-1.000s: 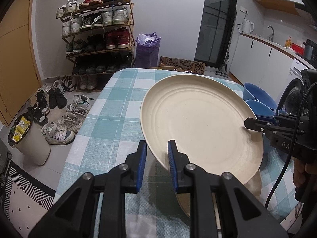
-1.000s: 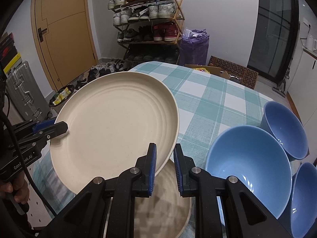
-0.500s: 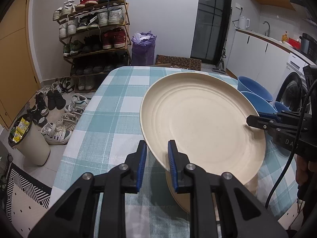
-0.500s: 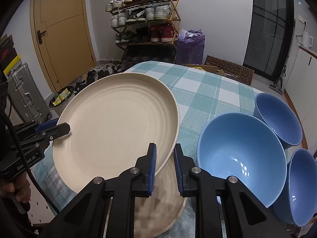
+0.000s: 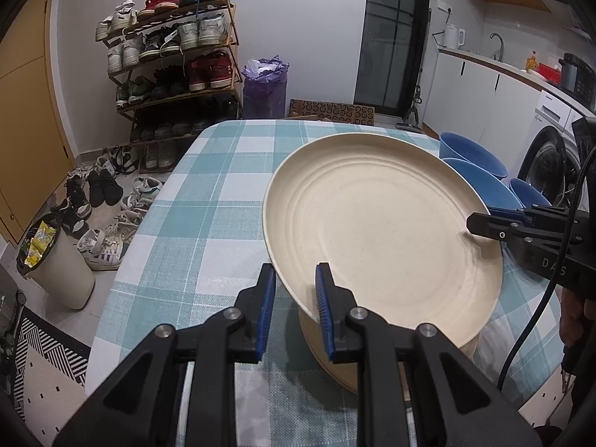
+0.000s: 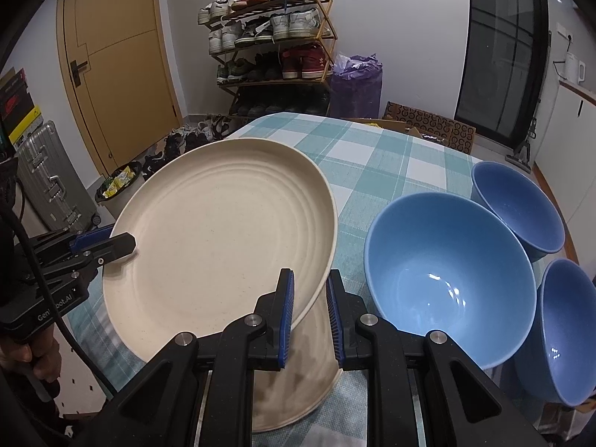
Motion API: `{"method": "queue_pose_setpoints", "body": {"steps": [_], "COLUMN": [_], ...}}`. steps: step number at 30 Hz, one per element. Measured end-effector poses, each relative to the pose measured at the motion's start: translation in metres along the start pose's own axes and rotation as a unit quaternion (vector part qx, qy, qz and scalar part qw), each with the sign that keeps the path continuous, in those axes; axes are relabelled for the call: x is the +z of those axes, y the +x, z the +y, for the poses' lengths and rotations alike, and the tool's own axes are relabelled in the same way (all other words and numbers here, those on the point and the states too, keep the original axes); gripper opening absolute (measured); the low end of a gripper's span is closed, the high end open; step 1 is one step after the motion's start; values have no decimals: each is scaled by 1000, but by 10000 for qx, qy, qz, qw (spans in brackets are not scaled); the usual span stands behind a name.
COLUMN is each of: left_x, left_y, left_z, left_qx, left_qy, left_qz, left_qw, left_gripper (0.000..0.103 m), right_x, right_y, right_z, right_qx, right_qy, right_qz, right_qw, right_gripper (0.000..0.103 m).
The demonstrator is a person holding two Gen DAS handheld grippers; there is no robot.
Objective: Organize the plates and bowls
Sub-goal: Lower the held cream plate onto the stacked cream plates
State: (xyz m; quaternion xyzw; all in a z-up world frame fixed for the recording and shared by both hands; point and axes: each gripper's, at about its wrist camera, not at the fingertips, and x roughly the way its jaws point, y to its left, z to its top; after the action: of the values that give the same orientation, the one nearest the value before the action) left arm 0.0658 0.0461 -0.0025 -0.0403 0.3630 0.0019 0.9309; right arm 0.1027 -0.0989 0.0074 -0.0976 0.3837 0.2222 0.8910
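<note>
Both the left gripper (image 5: 295, 290) and right gripper (image 6: 310, 300) are clamped on opposite rims of the cream plate (image 5: 380, 231), held tilted at frame centre directly above a second plate (image 6: 298, 383) on the checked table (image 5: 208, 201).

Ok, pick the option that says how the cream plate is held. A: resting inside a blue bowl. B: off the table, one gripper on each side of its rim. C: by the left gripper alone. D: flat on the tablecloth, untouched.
B: the left gripper and the right gripper each clamp the rim of the cream plate, which hangs tilted above a second plate.
</note>
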Motion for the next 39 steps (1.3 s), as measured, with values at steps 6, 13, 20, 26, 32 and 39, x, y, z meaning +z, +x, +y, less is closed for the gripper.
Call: {"method": "queue_pose_setpoints", "body": {"steps": [6,13,20,26,32,39], "left_x": [-4,-8,-13,-17,-21,-27], "left_y": [-2,1,4,7,13,17], "left_z": [-6,-9,-10,-10,-13,-16], "left_qx": [-46,-54,-57,-102,-161,-226], "left_qy": [60,116,142,165,255,347], "left_qz": [17,92,150,190,256,308], "left_qw": [10000,9999,9998,9996,9992,9987], "left_gripper": [20,20,20,20,20,20], "right_x": [-11,-23,-33,-38,-45,-56], "right_y": [0,-3,-4,-2,0,3], "right_z": [-5,-7,-5,-6,-9,-10], "right_qx": [-39,-50,-61,-72,-136,-245], "right_qy": [62,94,145,205,297,360], "right_qz": [58,99,156,214,268,394], "right_qw": [10000,9999,9998,9995,9991,9983], "right_gripper": [18,18,18,18,18,18]}}
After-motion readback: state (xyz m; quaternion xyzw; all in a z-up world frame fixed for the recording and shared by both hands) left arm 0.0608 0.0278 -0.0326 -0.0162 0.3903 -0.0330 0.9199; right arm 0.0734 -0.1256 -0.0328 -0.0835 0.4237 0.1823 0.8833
